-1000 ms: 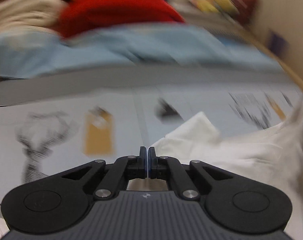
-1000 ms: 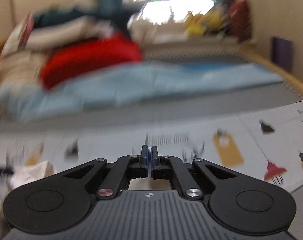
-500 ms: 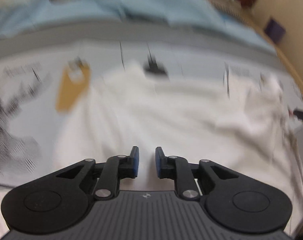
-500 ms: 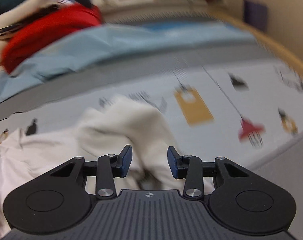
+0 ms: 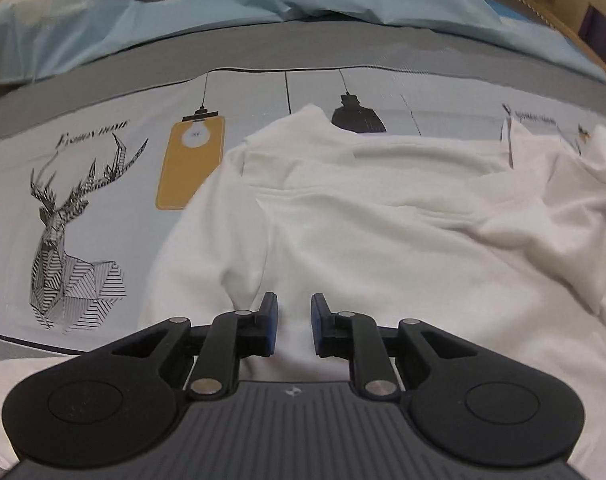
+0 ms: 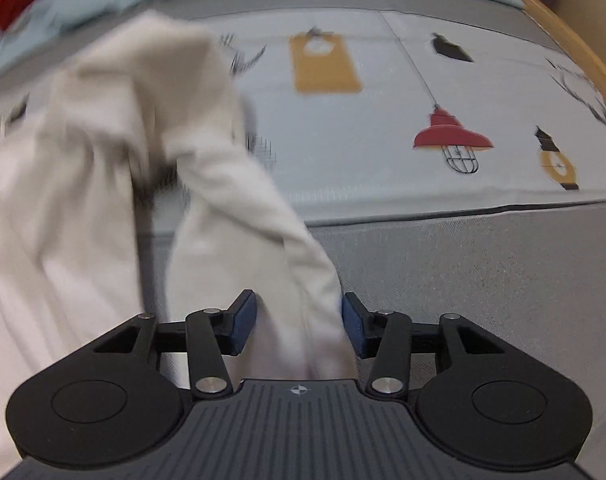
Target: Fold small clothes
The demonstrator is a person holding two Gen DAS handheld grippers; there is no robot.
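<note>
One white garment [image 5: 383, 208] lies crumpled on the printed bed sheet [image 5: 115, 184]. Left tongs [image 5: 294, 328] stand partly open over its fabric, gripping nothing. Right tongs [image 6: 299, 328], jaws just narrowing, straddle a fabric strip, unclamped.

My left hand-held gripper [image 5: 294, 330]: tilted steeply down, jaws parted a little, blue pads [image 5: 272, 328] clear of the cloth between them. My right hand-held gripper [image 6: 299, 322]: tilted steeply down, jaws wider, just been closing, cloth between, not pinched.
</note>
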